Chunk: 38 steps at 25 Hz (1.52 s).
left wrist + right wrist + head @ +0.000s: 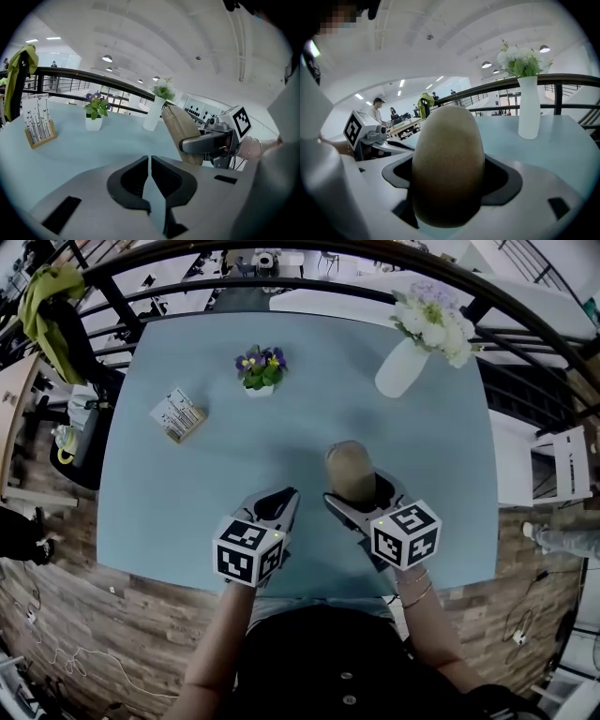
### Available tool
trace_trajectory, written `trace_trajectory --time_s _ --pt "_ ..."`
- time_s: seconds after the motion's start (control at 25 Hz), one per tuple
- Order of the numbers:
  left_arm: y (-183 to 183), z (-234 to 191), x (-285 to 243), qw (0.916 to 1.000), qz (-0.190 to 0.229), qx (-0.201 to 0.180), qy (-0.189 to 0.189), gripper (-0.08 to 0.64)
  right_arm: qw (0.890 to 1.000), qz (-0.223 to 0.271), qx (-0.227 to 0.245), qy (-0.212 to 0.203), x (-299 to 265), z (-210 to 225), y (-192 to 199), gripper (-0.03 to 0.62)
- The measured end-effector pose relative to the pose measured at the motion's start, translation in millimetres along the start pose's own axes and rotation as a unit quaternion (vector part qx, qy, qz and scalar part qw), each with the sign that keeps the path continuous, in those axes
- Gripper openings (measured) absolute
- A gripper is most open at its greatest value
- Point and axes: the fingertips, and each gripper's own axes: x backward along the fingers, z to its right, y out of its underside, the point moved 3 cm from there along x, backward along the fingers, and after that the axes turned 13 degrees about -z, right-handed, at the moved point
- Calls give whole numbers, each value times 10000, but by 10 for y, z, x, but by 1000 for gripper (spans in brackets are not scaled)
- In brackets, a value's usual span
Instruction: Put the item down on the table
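Observation:
A tan, egg-shaped item [350, 470] stands upright between the jaws of my right gripper [354, 495], which is shut on it. In the right gripper view the item [447, 154] fills the middle and hides most of the jaw gap of the right gripper [449, 180]. From the left gripper view the item [180, 131] leans beside the right gripper [206, 140]; whether its base touches the blue table [187, 512] cannot be told. My left gripper [286, 498] hovers just left of it, jaws shut and empty [150, 164].
On the table stand a small pot of purple and yellow flowers [261, 368], a white vase of white flowers [403, 367] and a card holder [178, 414]. A black railing [281, 273] runs behind the table. A white chair [562, 465] stands at the right.

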Motion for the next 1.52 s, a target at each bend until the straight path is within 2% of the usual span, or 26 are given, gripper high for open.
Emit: trace_trajectory --time_s 0.4,0.8,1.24,1.52 --pt "123 -128 -165 9995 -204 97 209 19 9949 -835 572 17 -391 71 15 410" --pt "219 -341 -269 9988 -234 408 168 20 9818 -1628 970 -90 -844 229 88 410" --pt "360 -489 -338 9969 -266 728 143 20 9681 -2105 1350 -129 -1178 283 178 410" --pt "401 -477 -381 9975 -184 684 18 20 9611 -2267 1576 -93 -1260 326 244 410"
